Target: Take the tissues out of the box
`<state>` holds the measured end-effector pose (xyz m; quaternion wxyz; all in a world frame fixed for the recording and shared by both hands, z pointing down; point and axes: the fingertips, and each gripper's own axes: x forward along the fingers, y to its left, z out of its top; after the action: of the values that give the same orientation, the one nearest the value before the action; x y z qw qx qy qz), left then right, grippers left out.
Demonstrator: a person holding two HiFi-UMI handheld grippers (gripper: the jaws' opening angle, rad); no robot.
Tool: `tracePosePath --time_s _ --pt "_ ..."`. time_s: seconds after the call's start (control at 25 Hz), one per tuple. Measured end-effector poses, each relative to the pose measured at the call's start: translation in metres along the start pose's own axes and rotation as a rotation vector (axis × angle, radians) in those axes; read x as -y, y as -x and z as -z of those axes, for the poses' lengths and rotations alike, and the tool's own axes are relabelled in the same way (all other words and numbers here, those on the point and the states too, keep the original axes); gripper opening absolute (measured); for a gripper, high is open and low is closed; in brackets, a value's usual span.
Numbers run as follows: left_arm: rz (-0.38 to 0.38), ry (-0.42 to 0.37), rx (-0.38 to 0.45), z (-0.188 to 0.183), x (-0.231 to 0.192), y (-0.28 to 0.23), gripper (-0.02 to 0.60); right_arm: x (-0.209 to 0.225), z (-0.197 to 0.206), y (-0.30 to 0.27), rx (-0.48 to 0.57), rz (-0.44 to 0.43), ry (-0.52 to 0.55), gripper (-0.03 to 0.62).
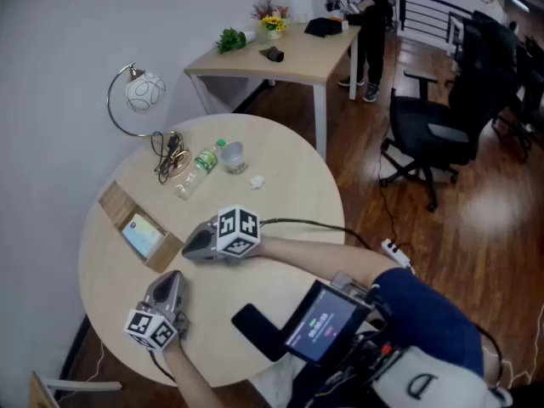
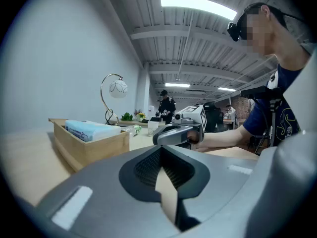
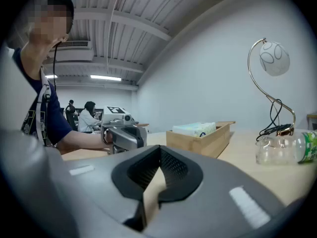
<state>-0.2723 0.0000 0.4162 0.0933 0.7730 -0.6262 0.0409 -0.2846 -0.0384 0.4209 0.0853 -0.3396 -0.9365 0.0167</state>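
the tissues [image 1: 140,235] lay as a plastic-wrapped pack, pale blue on top, inside the shallow wooden box [image 1: 111,200] at the left side of the round table [image 1: 280,194]. the pack sat toward the box's near end, its top showing slightly above the rim. the left gripper [image 1: 169,276] lay low over the table just short of that near end, its jaws pressed together with nothing between them. the right gripper [image 1: 186,248] sat just beside the box's near corner, jaws likewise clenched and empty. neither of the 2 touched the pack. the pack looked light and squashy, with a slick film wrapper that would probably dent and could slide out of a shallow pinch; it did not look fragile. the best hold seemed to be across its narrow width, on the part that rose above the rim, with the jaws opened first and set deep enough to catch the body and not just loose film. the box itself looked light and free on the table, so it might have lifted with the pack; 1 gripper steadying the box wall while the other lifted straight up seemed wise.
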Motion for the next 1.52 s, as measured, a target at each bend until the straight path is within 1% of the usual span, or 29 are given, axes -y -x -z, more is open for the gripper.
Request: tracePosePath --time_s 0.16,0.36,0.56,0.76,1.28,1.52 --pt "0.02 -0.005 0.008 0.001 -0.007 -0.012 0.005 0.008 -0.001 0.014 -0.005 0.02 0.003 0.008" --pt "0.029 -0.012 0.005 -0.004 -0.006 -0.015 0.005 0.008 -0.005 0.017 0.001 0.019 0.005 0.008" --pt "0.0 -0.013 0.007 -0.003 -0.009 -0.015 0.005 0.007 -0.002 0.017 0.003 0.018 0.002 0.008" --pt "0.051 -0.036 0.02 -0.005 0.007 -0.027 0.005 0.005 -0.003 0.033 -0.004 0.028 0.013 0.008" --pt "0.042 -0.019 0.017 -0.003 -0.003 -0.018 0.005 0.01 -0.003 0.021 -0.004 0.03 0.008 0.008" --pt "0.063 -0.027 0.015 -0.003 -0.003 -0.018 0.005 0.013 -0.003 0.019 -0.006 0.032 0.006 0.008"
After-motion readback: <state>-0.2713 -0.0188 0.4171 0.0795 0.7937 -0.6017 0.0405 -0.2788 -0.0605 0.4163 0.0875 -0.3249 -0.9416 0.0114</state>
